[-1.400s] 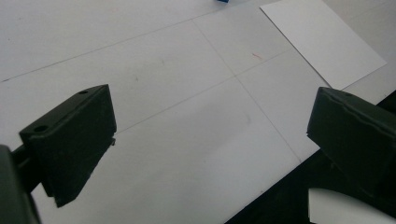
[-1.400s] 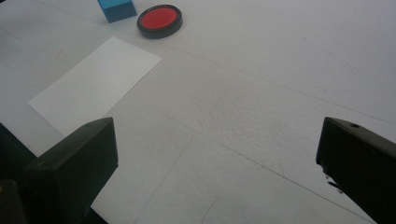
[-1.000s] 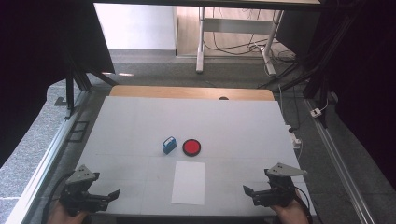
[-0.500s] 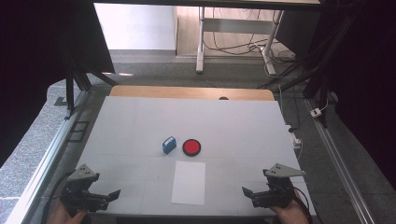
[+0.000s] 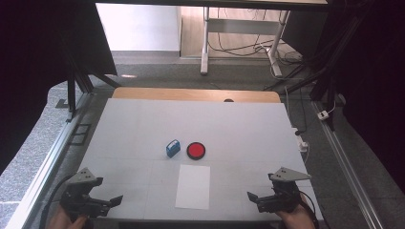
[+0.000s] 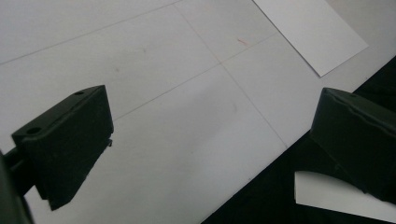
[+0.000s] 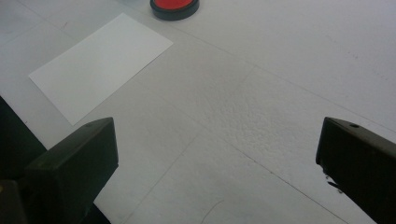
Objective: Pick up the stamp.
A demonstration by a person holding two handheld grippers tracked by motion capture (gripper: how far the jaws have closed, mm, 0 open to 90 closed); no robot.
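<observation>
1. At the near left corner of the table (image 5: 143,124), the left gripper (image 5: 109,202) hangs just above the surface with its jaws spread wide and nothing between them.
2. At the near right corner, the right gripper (image 5: 253,196) sits the same way, jaws wide apart and empty.
3. Between the two grippers, by the middle of the near edge, a white sheet of paper (image 5: 193,186) lies flat, well apart from both.
4. Just beyond the sheet's far edge, a round red pad (image 5: 196,150) and a small blue box (image 5: 173,148) stand side by side near the table's middle.
</observation>
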